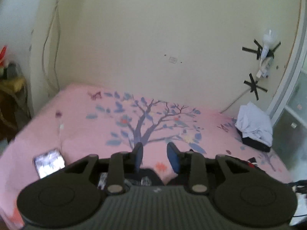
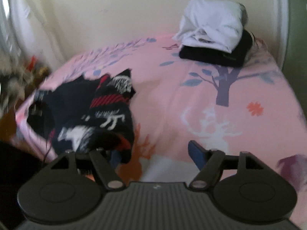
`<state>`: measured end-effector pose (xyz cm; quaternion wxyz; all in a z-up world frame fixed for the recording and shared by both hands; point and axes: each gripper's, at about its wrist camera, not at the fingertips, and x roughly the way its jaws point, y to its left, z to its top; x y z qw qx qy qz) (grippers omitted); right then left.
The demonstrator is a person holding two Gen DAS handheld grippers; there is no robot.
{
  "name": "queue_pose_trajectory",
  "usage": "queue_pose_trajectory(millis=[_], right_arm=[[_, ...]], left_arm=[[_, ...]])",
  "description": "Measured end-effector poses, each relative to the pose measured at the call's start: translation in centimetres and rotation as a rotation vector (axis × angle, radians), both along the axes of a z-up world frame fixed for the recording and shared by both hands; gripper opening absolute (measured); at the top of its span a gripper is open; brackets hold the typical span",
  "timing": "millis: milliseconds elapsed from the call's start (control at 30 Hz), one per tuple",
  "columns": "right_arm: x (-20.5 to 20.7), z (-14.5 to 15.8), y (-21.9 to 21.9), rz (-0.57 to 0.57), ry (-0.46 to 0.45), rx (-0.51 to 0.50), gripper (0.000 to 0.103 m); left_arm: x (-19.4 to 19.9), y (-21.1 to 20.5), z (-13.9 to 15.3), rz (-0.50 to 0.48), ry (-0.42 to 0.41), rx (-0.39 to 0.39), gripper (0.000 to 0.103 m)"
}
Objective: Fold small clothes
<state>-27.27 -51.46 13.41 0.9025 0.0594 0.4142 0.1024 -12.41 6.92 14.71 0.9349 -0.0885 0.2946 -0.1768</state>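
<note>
Sweater (image 2: 99, 113), dark patterned knit, crumpled left of the spread right gripper (image 2: 153, 153) fingers, looks soft, floppy; pinch an edge; left gripper (image 1: 155, 157) fingers apart, empty.

both wrist views look down over the bed (image 1: 80, 126); sharing the folded pile (image 2: 213, 36)

No text, label, brand or number can be read; a faint mark on the black folded garment (image 2: 214, 54) is too blurred.
</note>
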Motion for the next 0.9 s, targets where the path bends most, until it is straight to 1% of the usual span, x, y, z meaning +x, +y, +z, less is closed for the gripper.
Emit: queue_pose_trajectory(millis=[67, 100, 133, 167, 200, 233, 267, 300, 333, 367, 433, 467, 500, 533, 567, 600, 633, 667, 700, 733, 767, 800, 900], right_arm=[[-0.6, 0.8, 0.0, 0.002, 0.007, -0.149, 0.068], [-0.8, 0.7, -0.3, -0.007, 0.02, -0.189, 0.068], [-0.9, 0.8, -0.9, -0.029, 0.034, -0.216, 0.065], [-1.0, 1.0, -1.6, -0.075, 0.026, -0.237, 0.065], [-0.9, 1.7, -2.3, -0.13, -0.002, -0.233, 0.067], [-0.8, 2.3, -2.8, -0.166, -0.041, -0.194, 0.07], [-0.5, 3.1, -2.8, -0.191, -0.11, -0.119, 0.071], [0.1, 3.5, -2.3, -0.181, -0.168, -0.046, 0.072], [0.8, 3.6, -1.4, -0.155, -0.208, 0.004, 0.076], [1.8, 3.4, -0.1, -0.121, -0.231, 0.022, 0.078], [4.6, 2.3, 4.1, -0.009, -0.244, -0.014, 0.078], [5.7, 1.9, 5.8, 0.038, -0.245, -0.03, 0.077], [6.9, 1.1, 7.5, 0.086, -0.241, -0.038, 0.076], [8.3, 0.3, 9.0, 0.132, -0.225, -0.036, 0.072], [9.6, -0.5, 10.2, 0.164, -0.203, -0.043, 0.064], [10.8, -1.2, 11.3, 0.183, -0.183, -0.067, 0.058], [12.2, -2.2, 12.3, 0.202, -0.154, -0.107, 0.046], [13.5, -3.2, 12.9, 0.22, -0.12, -0.127, 0.02], [14.5, -4.1, 13.1, 0.227, -0.089, -0.147, 0.014], [14.9, -4.0, 12.8, 0.226, -0.091, -0.151, 0.008], [15.1, -3.5, 12.6, 0.226, -0.101, -0.144, 0.005], [15.1, -2.4, 12.2, 0.219, -0.134, -0.143, 0.005], [15.5, 2.2, 11.1, 0.179, -0.266, -0.12, 0.004]], left_arm=[[2.4, -2.4, -0.3, -0.045, 0.012, 0.051, 0.035], [3.7, -3.7, -0.9, -0.068, 0.031, 0.078, 0.037], [5.0, -4.9, -1.7, -0.099, 0.055, 0.101, 0.038], [6.1, -5.8, -2.4, -0.136, 0.081, 0.116, 0.039], [7.1, -7.0, -3.6, -0.173, 0.105, 0.13, 0.043], [7.9, -8.5, -4.9, -0.196, 0.129, 0.147, 0.049], [8.7, -9.2, -6.1, -0.221, 0.152, 0.163, 0.051], [9.4, -10.2, -7.1, -0.247, 0.178, 0.18, 0.054], [9.9, -11.2, -8.0, -0.27, 0.202, 0.197, 0.054], [10.0, -11.5, -8.9, -0.293, 0.217, 0.211, 0.054], [9.9, -12.2, -10.2, -0.325, 0.232, 0.242, 0.057], [9.6, -12.3, -10.6, -0.327, 0.234, 0.254, 0.058], [9.3, -12.4, -11.0, -0.327, 0.239, 0.26, 0.055], [8.9, -12.5, -11.2, -0.317, 0.25, 0.25, 0.043], [8.5, -12.3, -11.2, -0.329, 0.25, 0.243, 0.031], [8.0, -12.2, -11.2, -0.333, 0.248, 0.241, 0.013], [7.4, -12.3, -11.1, -0.325, 0.231, 0.258, 0.008], [6.8, -12.4, -10.8, -0.32, 0.212, 0.272, 0.006], [6.5, -12.2, -10.6, -0.315, 0.196, 0.27, 0.006], [6.3, -11.9, -10.3, -0.307, 0.188, 0.263, 0.005], [6.3, -11.7, -9.7, -0.295, 0.176, 0.254, 0.005], [6.2, -11.3, -8.7, -0.28, 0.149, 0.243, 0.005], [6.9, -10.9, -5.2, -0.235, 0.069, 0.196, 0.005]])
